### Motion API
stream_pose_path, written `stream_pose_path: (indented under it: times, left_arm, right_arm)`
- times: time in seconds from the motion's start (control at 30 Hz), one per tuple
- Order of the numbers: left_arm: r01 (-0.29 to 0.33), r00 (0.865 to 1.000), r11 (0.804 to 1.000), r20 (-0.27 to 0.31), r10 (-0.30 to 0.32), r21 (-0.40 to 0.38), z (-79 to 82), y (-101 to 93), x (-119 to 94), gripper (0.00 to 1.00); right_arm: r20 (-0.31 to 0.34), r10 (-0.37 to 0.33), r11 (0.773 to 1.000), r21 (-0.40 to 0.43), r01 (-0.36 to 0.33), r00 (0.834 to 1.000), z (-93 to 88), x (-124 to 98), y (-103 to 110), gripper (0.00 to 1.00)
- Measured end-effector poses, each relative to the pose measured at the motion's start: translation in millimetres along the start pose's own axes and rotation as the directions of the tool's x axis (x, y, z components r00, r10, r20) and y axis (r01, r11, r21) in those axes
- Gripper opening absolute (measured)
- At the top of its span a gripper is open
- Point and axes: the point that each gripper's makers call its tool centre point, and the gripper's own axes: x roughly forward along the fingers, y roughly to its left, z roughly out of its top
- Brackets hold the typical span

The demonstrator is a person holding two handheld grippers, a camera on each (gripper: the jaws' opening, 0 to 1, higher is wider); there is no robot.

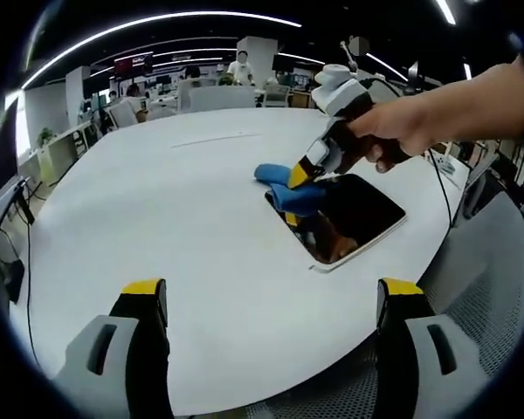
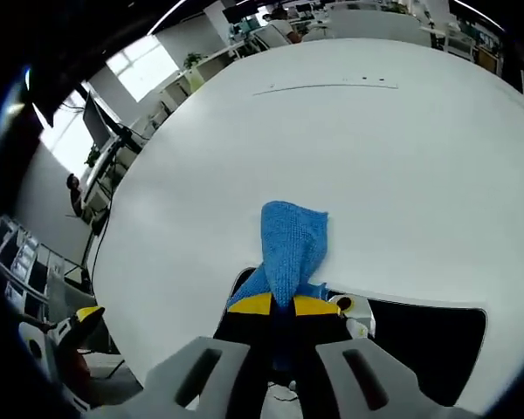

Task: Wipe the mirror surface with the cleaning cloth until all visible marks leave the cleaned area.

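Observation:
A blue cleaning cloth point(image 1: 284, 185) lies over the far left corner of a flat rectangular mirror point(image 1: 360, 216) on the white table point(image 1: 175, 227). My right gripper point(image 1: 301, 175), held by a hand, is shut on the cloth and presses it at the mirror's corner. In the right gripper view the cloth point(image 2: 290, 244) runs forward from between the shut yellow-tipped jaws of the right gripper point(image 2: 282, 305), and the dark mirror point(image 2: 419, 340) lies below and to the right. My left gripper point(image 1: 271, 292) stands open over the table's near edge, with nothing between its fingers.
The big round white table reaches far around the mirror. Mesh office chairs point(image 1: 485, 262) stand at the table's right edge. Desks, monitors and people point(image 1: 239, 68) are in the background. The left gripper's yellow tip point(image 2: 86, 316) peeks in at the lower left of the right gripper view.

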Motion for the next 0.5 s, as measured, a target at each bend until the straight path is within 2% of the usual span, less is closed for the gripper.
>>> stream_pose_path:
  times: [0.13, 0.33, 0.5]
  left_arm:
    - [0.001, 1.0, 1.0, -0.003, -0.001, 0.003, -0.2, -0.7, 0.0, 0.99]
    - [-0.009, 1.0, 1.0, 0.004, 0.009, 0.0, 0.5, 1.3, -0.2, 0.99]
    - [-0.016, 1.0, 1.0, -0.006, 0.016, -0.003, -1.8, 4.3, -0.2, 0.99]
  right_arm:
    - [-0.006, 0.018, 1.0, -0.006, -0.018, 1.0, 3.8, 5.9, 9.7, 0.01]
    - [-0.011, 0.006, 1.0, -0.003, -0.006, 1.0, 3.0, 5.1, 8.9, 0.0]
    - [0.001, -0.01, 0.999, -0.042, 0.01, 1.0, -4.9, -0.3, 13.0, 0.0]
